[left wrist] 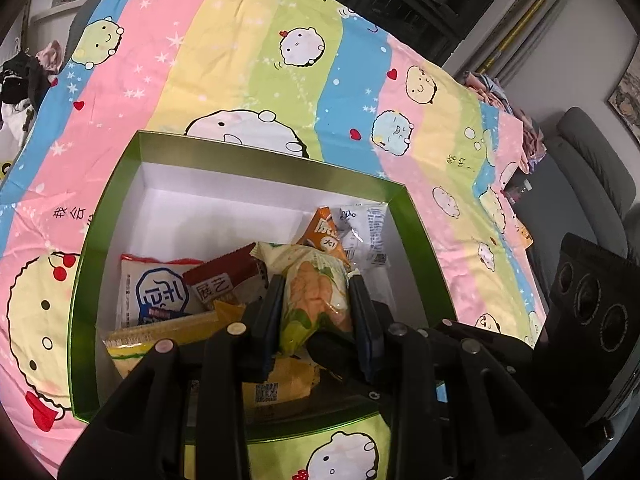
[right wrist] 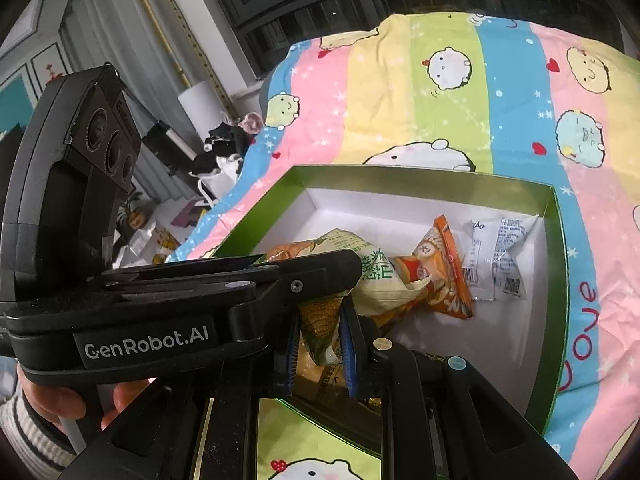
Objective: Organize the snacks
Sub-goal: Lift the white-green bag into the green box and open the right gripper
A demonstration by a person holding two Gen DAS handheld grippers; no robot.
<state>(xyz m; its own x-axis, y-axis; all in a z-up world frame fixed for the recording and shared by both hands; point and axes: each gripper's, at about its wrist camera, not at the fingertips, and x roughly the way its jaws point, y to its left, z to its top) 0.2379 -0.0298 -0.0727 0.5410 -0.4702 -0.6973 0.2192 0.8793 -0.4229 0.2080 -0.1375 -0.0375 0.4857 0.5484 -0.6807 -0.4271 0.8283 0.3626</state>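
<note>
Your left gripper (left wrist: pixel 316 300) is clamped on a pale green and yellow snack packet (left wrist: pixel 312 292) with an orange picture on the front, one finger pressing each side, and it's holding that packet over the open green box (left wrist: pixel 416 216) with the white inside. From the right wrist camera you can see the same packet (right wrist: pixel 376 276) sticking out past the left gripper's (right wrist: pixel 256 266) fingers, green print on it, hanging above the box (right wrist: pixel 556 280) floor.

Your right gripper (right wrist: pixel 320 336) is narrowed down on a different packet, one with a corn cob picture (right wrist: pixel 320 324), blue pads squeezing it from both sides, low near the front wall of the box.

Rest of the snacks are already in the box. There's an orange packet (left wrist: pixel 326 236) and a clear white packet with small print (left wrist: pixel 368 232) up in the far right corner, just beside each other. On the left side a white packet with a blue logo (left wrist: pixel 156 292) lies flat, a dark red packet (left wrist: pixel 224 284) overlaps its right edge, and a yellow packet (left wrist: pixel 160 336) sits in front of those near the front wall. Another yellowish packet with a QR code (left wrist: pixel 272 384) is under the left gripper's fingers.

The box sits on a striped cartoon bedsheet (left wrist: pixel 240 60), pink, yellow, green and blue bands with round faces and red hearts. Your hand (right wrist: pixel 60 400) in a striped cuff shows under the left gripper's body in the right wrist view.
</note>
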